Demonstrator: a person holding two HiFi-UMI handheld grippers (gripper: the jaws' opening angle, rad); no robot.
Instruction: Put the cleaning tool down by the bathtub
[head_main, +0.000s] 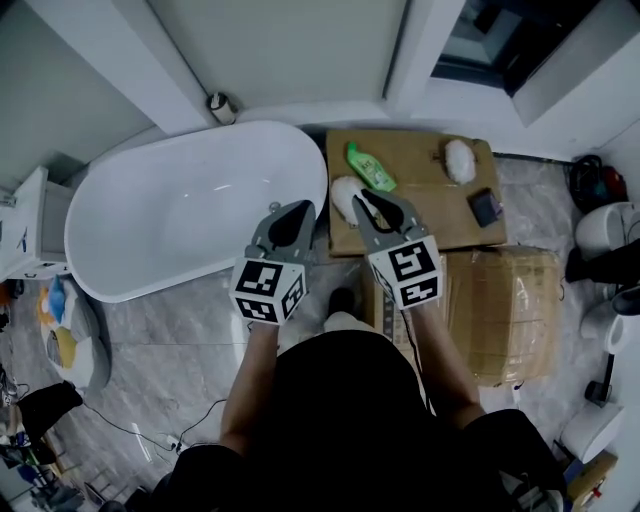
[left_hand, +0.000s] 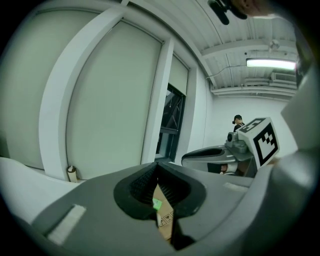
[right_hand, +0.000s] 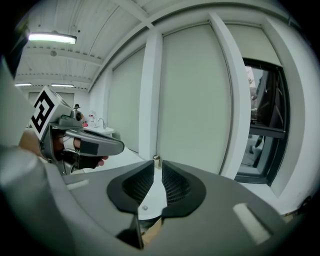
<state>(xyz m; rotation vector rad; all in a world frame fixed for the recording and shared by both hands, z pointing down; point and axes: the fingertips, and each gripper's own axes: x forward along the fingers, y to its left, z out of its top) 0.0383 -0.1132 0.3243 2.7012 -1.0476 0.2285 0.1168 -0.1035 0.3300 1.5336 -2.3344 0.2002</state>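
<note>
In a bathroom, seen from above by the head view, a white bathtub (head_main: 180, 215) stands on a grey tiled floor. Just to its right lies a flat cardboard box (head_main: 420, 215) serving as a surface. The white, fluffy cleaning tool (head_main: 340, 192) rests on the box's left end, right beside the tub's rim and partly behind my right tool. Also on the box are a green bottle (head_main: 370, 167), a second white fluffy thing (head_main: 460, 160) and a small dark item (head_main: 486, 207). I hold my left hand-held gripper (head_main: 297, 208) and my right hand-held gripper (head_main: 362, 200) side by side above the floor, near the tub, each carrying a black-and-white marker cube.

In the left gripper view, the left hand-held gripper (left_hand: 156, 167) is clenched, its ribbed pads meeting at the tips with nothing held. Below the tips a sliver of cardboard and the green bottle (left_hand: 157, 204) show. The right hand-held gripper (left_hand: 187, 159) floats to the right.

In the right gripper view, the right hand-held gripper (right_hand: 156, 167) is released and empty. Its pads stand close with a slim gap, through which the bathtub (right_hand: 152, 197) shows. The left hand-held gripper (right_hand: 120, 146) appears at the left.
</note>
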